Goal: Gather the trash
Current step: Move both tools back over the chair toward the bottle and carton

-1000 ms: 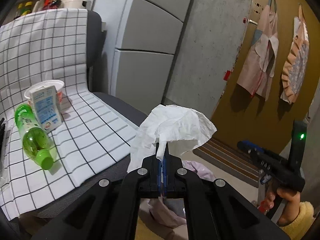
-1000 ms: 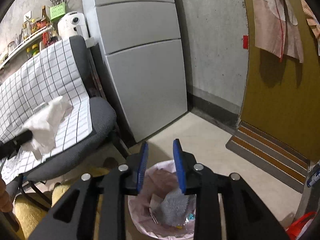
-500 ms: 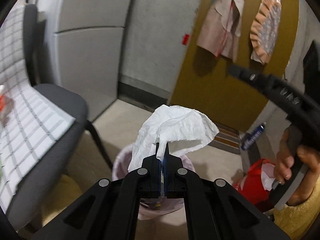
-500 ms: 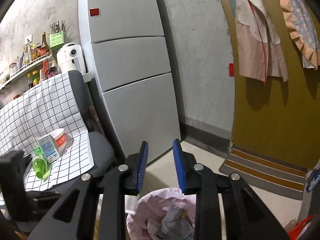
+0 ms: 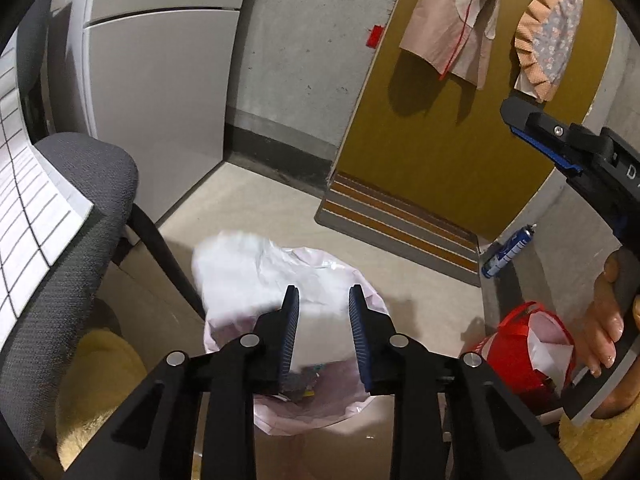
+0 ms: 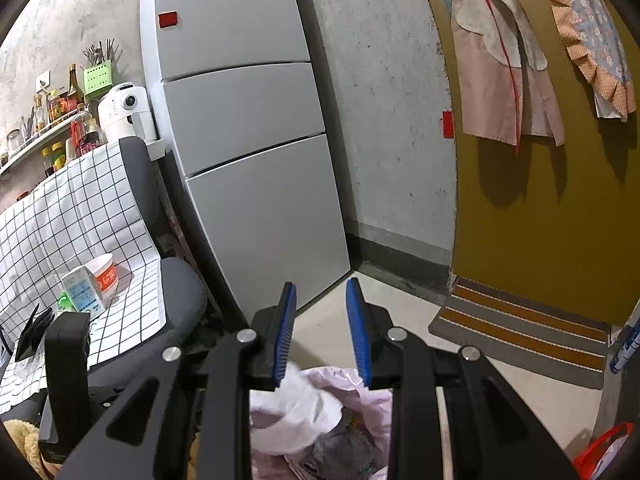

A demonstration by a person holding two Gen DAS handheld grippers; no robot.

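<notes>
Left wrist view: the left tool [image 5: 323, 300] has just been opening its jaws, with nothing pinched. The crumpled white paper tissue [image 5: 244, 276] is dropping over the pink-lined trash bin [image 5: 320, 408].

Right wrist view: the right tool [image 6: 321, 300] is staying narrowly apart, empty. The tissue [image 6: 296, 412] is lying inside the bin [image 6: 360, 384].

Pale floor [image 5: 256, 204]. Pink-lined trash bin [image 5: 320, 412] stood on it at centre; striped doormat [image 5: 400, 220] at 1 o'clock from the bin, blue spray can [image 5: 506, 252] lying at 2 o'clock, red bag [image 5: 520, 344] at 3 o'clock. Grey chair [image 6: 176, 292] at 9 o'clock, checked cloth [image 6: 72, 216] over its seat; on the cloth a paper cup [image 6: 105, 273], carton [image 6: 82, 291] and green bottle [image 6: 64, 302], bunched together.
</notes>
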